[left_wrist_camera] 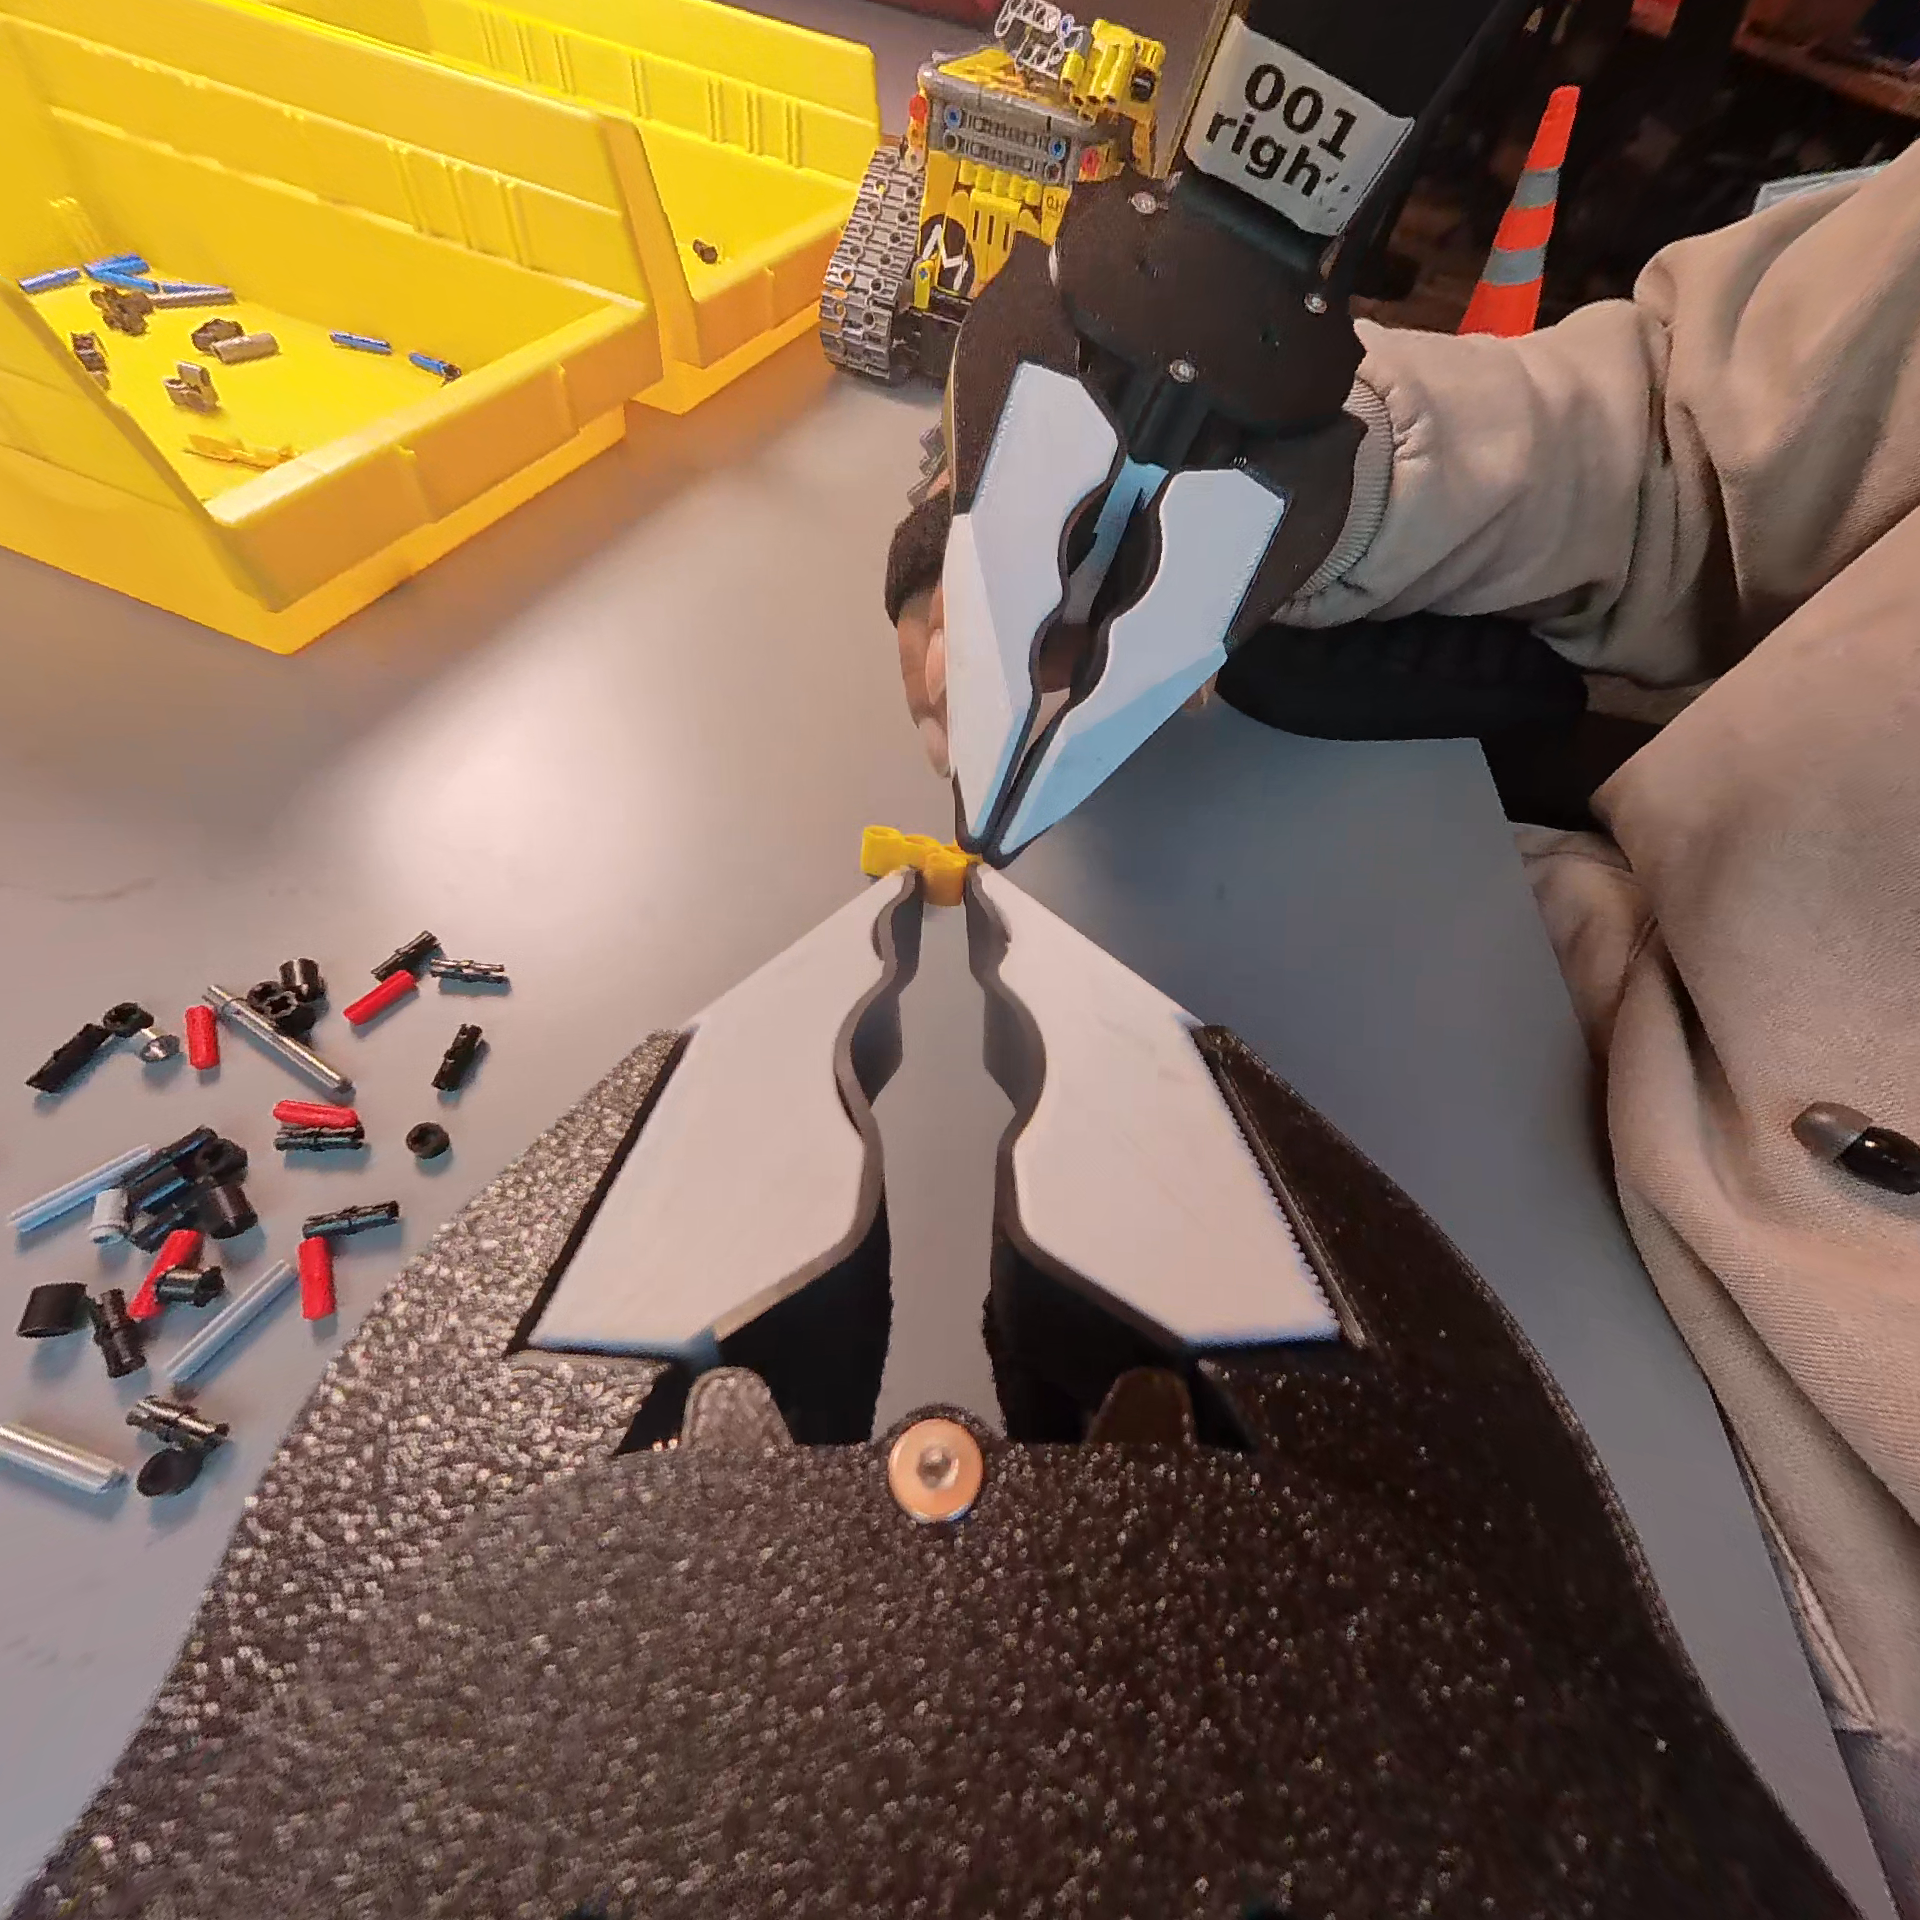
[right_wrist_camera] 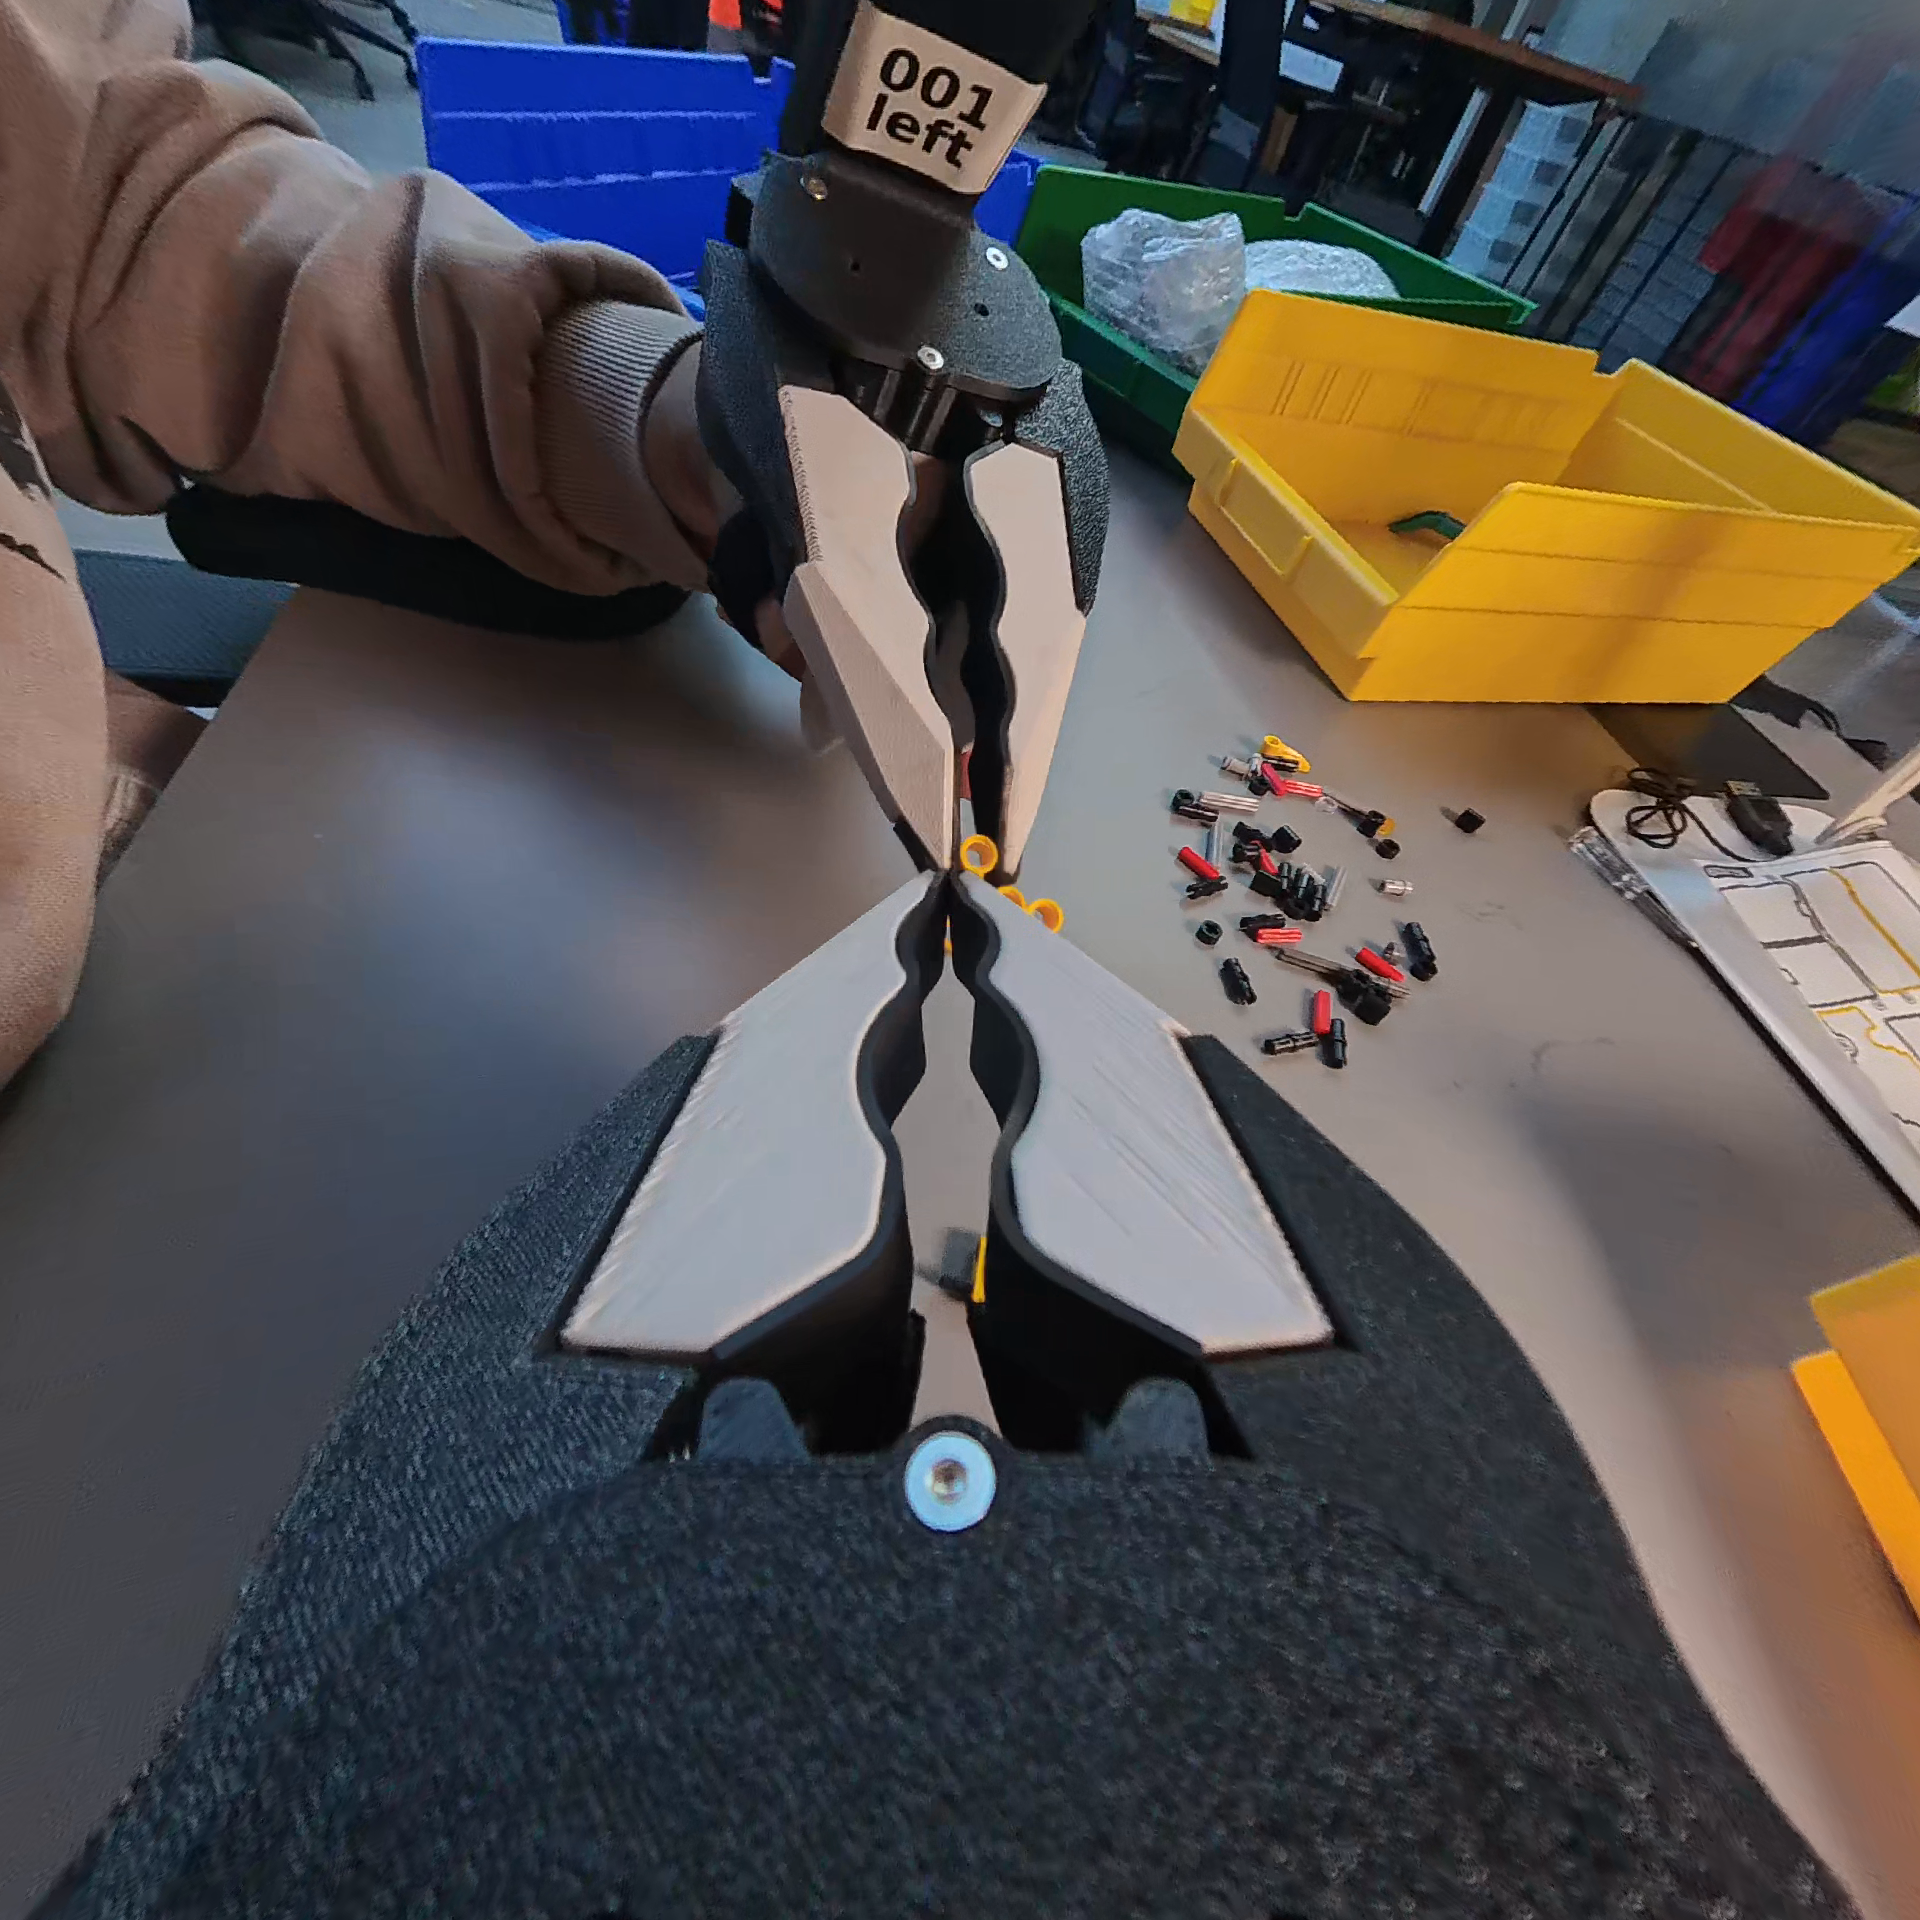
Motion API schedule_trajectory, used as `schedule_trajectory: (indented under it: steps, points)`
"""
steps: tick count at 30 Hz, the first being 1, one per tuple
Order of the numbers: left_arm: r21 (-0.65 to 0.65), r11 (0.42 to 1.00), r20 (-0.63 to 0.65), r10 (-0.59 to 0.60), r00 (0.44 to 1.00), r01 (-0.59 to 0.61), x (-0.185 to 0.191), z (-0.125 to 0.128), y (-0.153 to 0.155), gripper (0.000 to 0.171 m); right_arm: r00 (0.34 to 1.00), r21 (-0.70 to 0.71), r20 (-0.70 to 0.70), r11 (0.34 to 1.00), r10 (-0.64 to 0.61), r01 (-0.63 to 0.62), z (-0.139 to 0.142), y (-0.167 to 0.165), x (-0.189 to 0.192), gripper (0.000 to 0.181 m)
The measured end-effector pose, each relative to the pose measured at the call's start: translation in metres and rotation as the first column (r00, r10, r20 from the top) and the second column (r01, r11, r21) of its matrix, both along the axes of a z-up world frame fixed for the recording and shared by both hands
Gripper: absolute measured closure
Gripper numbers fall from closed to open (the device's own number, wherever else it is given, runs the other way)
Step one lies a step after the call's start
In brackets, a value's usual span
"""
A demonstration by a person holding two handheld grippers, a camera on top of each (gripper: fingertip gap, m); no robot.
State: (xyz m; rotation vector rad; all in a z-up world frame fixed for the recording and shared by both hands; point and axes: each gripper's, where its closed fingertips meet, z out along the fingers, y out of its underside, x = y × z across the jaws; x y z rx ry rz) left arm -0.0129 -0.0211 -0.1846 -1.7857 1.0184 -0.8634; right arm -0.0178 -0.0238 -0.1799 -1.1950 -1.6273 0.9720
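- Pinching the same small yellow beam [left_wrist_camera: 914, 847], both grippers meet tip to tip at frame centre in each wrist view.
- Left gripper [left_wrist_camera: 940, 883]: jaws nearly together, tips clamped on the near end of the beam; the rest of the beam projects to the left of the tips.
- Right gripper [left_wrist_camera: 985, 850]: enters from the upper right, jaws drawn together to a point that touches the beam's right end; whether it nips the beam itself or a small part at that end cannot be told.
- In the right wrist view the beam [right_wrist_camera: 997, 883] shows as yellow rings just beyond the right gripper [right_wrist_camera: 951, 883], between it and the left gripper [right_wrist_camera: 966, 847].
- Loose parts [left_wrist_camera: 197, 1174], black, red and grey pins and axles, lie scattered at lower left on the grey table [left_wrist_camera: 623, 727], well apart from both grippers.
- Yellow bins [left_wrist_camera: 416, 312] fill the upper left; one holds a few small pieces.
- Tracked yellow model [left_wrist_camera: 997, 197] stands at top centre, behind the right gripper.
- Beige sleeve [left_wrist_camera: 1610, 436] of the person runs along the right edge.
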Motion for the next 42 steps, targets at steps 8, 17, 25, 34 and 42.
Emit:
schedule_trajectory:
  steps: [8, 17, 25, 34, 42]
  points:
    - [0.021, 1.000, 0.029, -0.009, 1.000, 0.008, 0.001, 0.007, -0.001, 0.164, 0.996, -0.024, -0.074, 0.999, -0.045, 0.043, 0.015, 0.011, 0.003, 0.162]
    - [0.052, 0.999, 0.048, -0.011, 0.999, 0.009, 0.003, 0.013, -0.002, 0.164, 0.997, -0.035, -0.079, 0.999, -0.009, 0.007, 0.017, 0.003, 0.003, 0.181]
    - [0.088, 0.996, 0.060, 0.003, 0.998, -0.008, 0.000, 0.019, -0.001, 0.164, 0.997, -0.024, -0.075, 1.000, -0.018, 0.016, 0.015, 0.005, 0.004, 0.164]
    - [0.174, 0.983, 0.078, 0.045, 0.996, -0.059, -0.002, 0.029, 0.004, 0.164, 0.994, -0.048, -0.082, 0.997, -0.072, 0.068, 0.021, 0.012, 0.000, 0.175]
    - [0.122, 0.969, 0.134, 0.200, 0.971, -0.216, -0.025, 0.034, 0.029, 0.139, 0.881, 0.061, 0.080, 0.884, -0.467, 0.463, 0.031, 0.143, 0.029, 0.176]
